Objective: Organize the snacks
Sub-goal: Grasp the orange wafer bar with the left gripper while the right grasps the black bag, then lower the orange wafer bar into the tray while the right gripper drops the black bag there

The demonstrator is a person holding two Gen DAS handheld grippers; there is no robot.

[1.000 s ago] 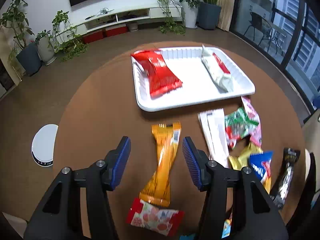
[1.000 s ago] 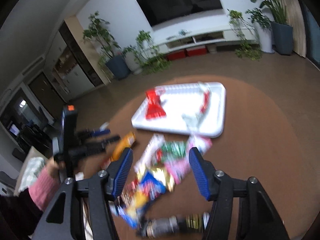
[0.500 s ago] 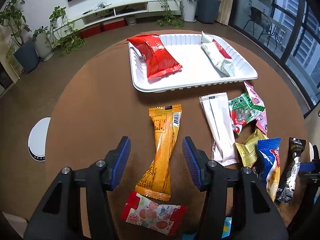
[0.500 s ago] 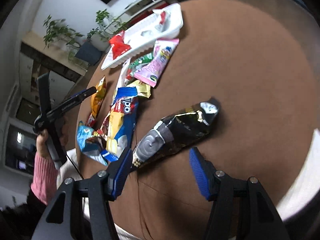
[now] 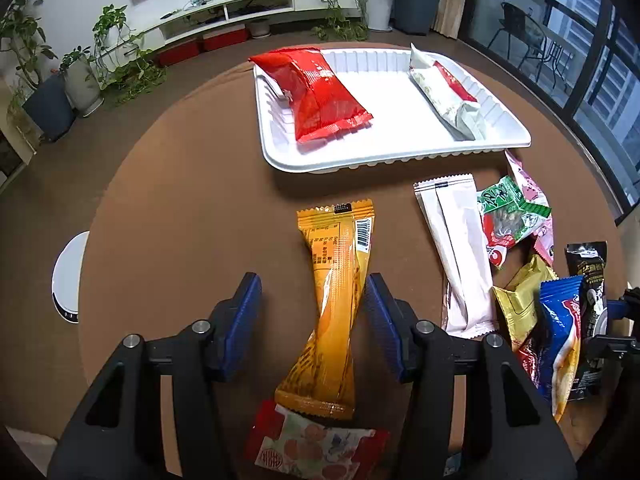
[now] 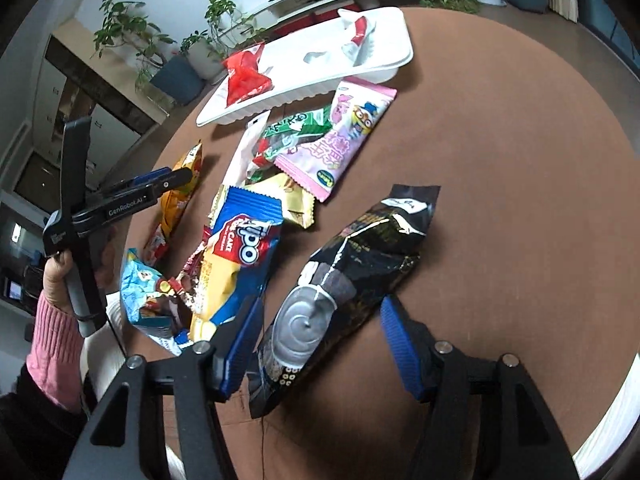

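Note:
A long orange packet (image 5: 336, 300) lies on the brown table between the blue pads of my left gripper (image 5: 312, 312), which stands open just above it. My right gripper (image 6: 320, 340) is open as well, its fingers on either side of the near end of a black packet (image 6: 352, 280). Farther back, the white tray (image 5: 392, 152) holds a red bag (image 5: 316, 92) and a white-and-red bag (image 5: 448, 96). The right wrist view shows the left gripper (image 6: 172, 180) from the side, held by a hand (image 6: 56, 280) with a pink sleeve.
Loose snacks crowd the table in front of the tray: a white pack (image 5: 456, 248), a green one (image 5: 508, 216), a pink one (image 6: 340, 140), a gold one (image 5: 516, 304), a blue Tipo pack (image 6: 240, 256). A red flowered pack (image 5: 320, 444) lies under the orange packet's near end.
Both grippers have come down toward the table. The left has sunk over the orange packet. The right has tipped down from facing the room and now straddles the black packet.

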